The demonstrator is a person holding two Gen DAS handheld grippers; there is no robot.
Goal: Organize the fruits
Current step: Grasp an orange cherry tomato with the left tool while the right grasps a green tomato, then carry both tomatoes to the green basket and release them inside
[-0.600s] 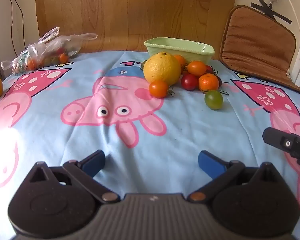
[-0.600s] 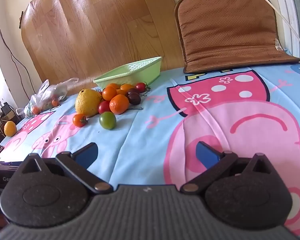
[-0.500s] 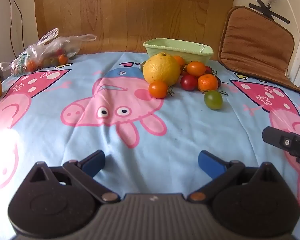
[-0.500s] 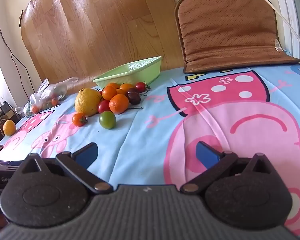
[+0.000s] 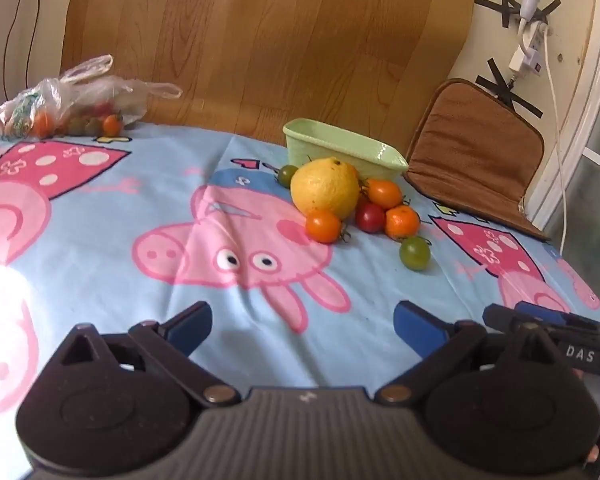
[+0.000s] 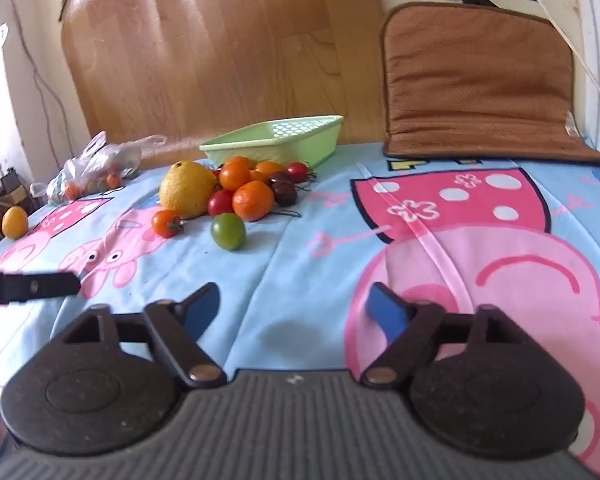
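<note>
Fruits heaped loose on the worktop (image 5: 100,240) under a pale blue cartoon-pig cloth, right against the near wall of a shallow pale green plastic basket (image 5: 342,151). Likely tipped out beside that basket so as to be sorted into it one by one; basket apparently empty from the right view, though part of its floor hidden. Big yellow knobbly citrus (image 5: 325,187) at the heap's left, touching a small orange tomato (image 5: 323,226) in front of it. Beside those, a dark red tomato (image 5: 369,217) and an orange mandarin (image 5: 402,222); a green tomato (image 5: 414,253) just apart at the front, nearest and easiest to reach. Clear plastic bag of more small fruits (image 5: 68,114) well off at the far left.

Left tongs (image 5: 302,326) spread wide, nothing between the blue pads, aimed slightly down across the cloth, heap well ahead and a little right of centre. Right tongs (image 6: 294,310) also apart and empty, heap ahead to the left. No fruit touched yet.
</note>
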